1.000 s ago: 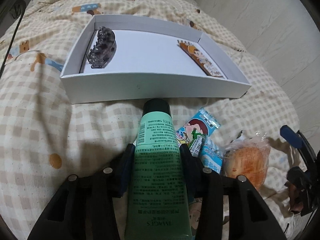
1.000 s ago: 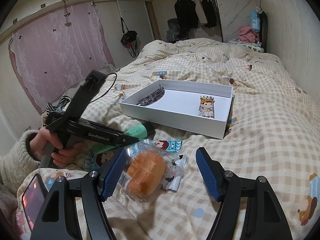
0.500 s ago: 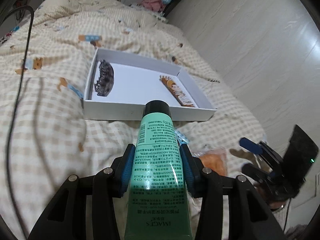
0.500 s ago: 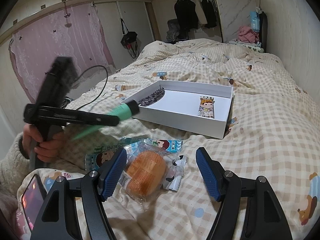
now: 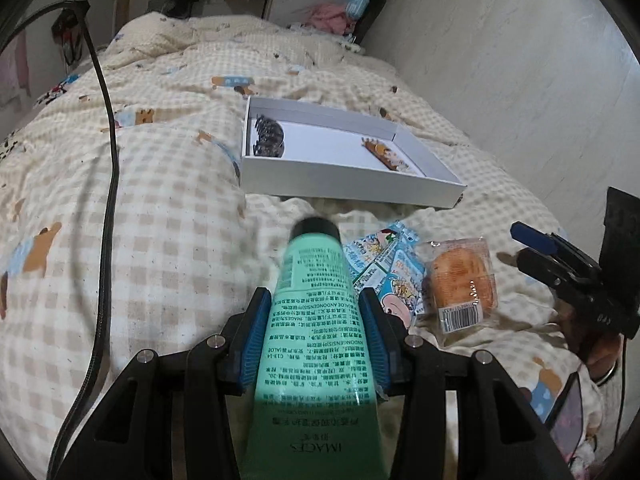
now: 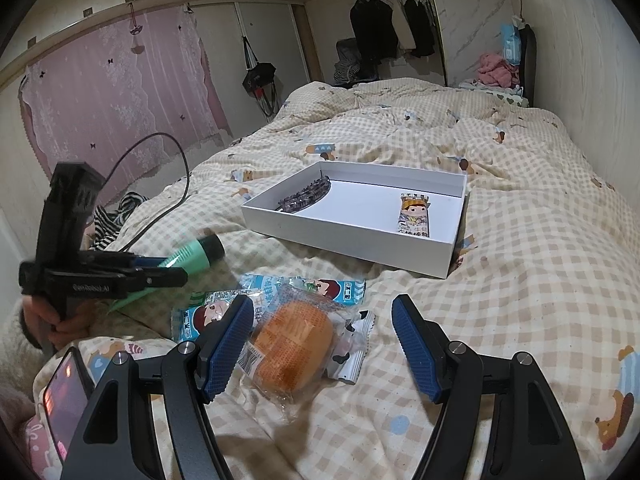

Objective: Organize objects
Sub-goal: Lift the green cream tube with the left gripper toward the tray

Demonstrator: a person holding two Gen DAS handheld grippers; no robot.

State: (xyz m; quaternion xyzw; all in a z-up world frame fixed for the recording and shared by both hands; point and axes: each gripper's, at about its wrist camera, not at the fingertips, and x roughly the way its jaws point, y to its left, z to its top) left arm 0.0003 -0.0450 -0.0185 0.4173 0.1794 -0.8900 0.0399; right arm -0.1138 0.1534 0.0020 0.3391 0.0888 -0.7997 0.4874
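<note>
Now I am gripping the green tube (image 5: 320,320) in my left gripper (image 5: 316,332), cap forward, aiming at the white box (image 5: 352,184) on the bed; my right gripper (image 6: 320,344) is hovering open around the wrapped bun (image 6: 292,344).

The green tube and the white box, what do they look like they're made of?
Green tube: likely soft plastic with a satin sheen, a flat crimped end and a hard black cap. White box: probably matte cardboard, judging by its thin straight walls and sharp folded corners.
</note>
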